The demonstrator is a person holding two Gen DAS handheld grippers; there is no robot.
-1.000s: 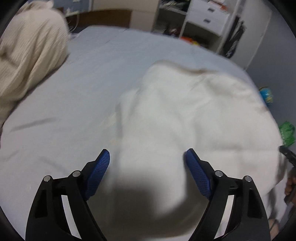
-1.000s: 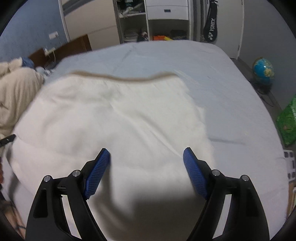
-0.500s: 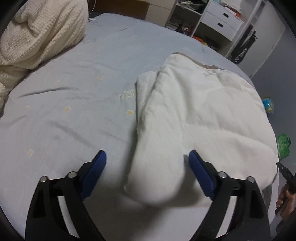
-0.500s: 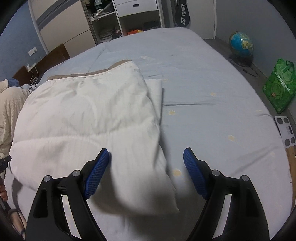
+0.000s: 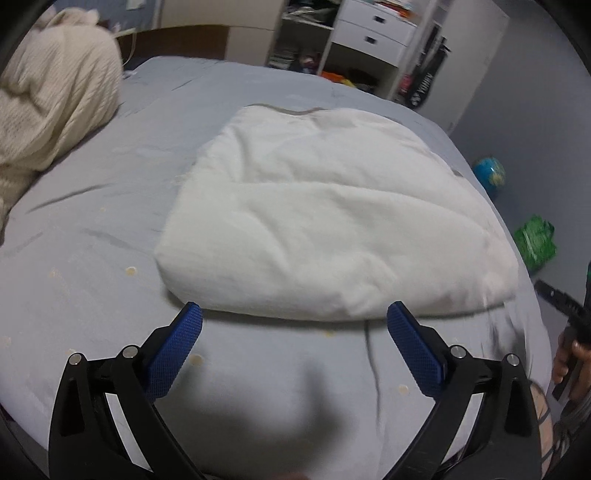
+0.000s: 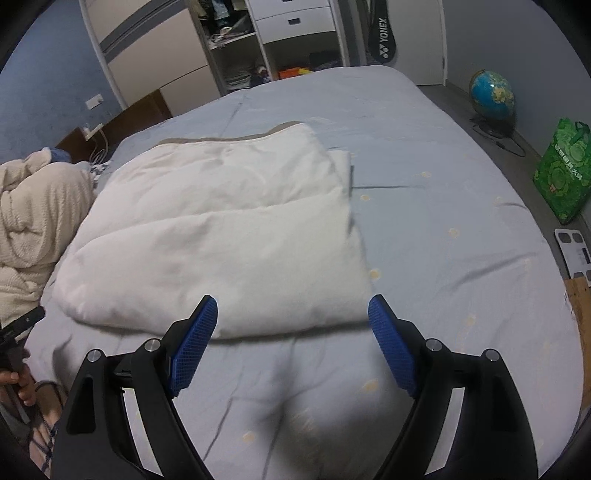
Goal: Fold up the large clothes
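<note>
A thick white quilt (image 5: 325, 218) lies folded on the pale blue bed (image 5: 92, 229); a beige trim runs along its far edge. My left gripper (image 5: 294, 325) hovers just short of the quilt's near edge. Its jaws are still opening and nothing is between them. The same quilt (image 6: 221, 236) fills the middle of the right wrist view, with a lower layer sticking out at its far right corner. My right gripper (image 6: 291, 314) is open over the near edge, touching nothing.
A cream knitted blanket (image 5: 48, 103) is heaped at the bed's left end. Beside the bed stand a globe (image 6: 493, 94), a green bag (image 6: 563, 177) and a white scale (image 6: 576, 251). A wardrobe with drawers (image 6: 291, 18) lines the far wall.
Both grippers have drawn back from over the quilt to its near edge. The quilt now lies folded and flat, clear of the jaws. The left jaws have spread wider.
</note>
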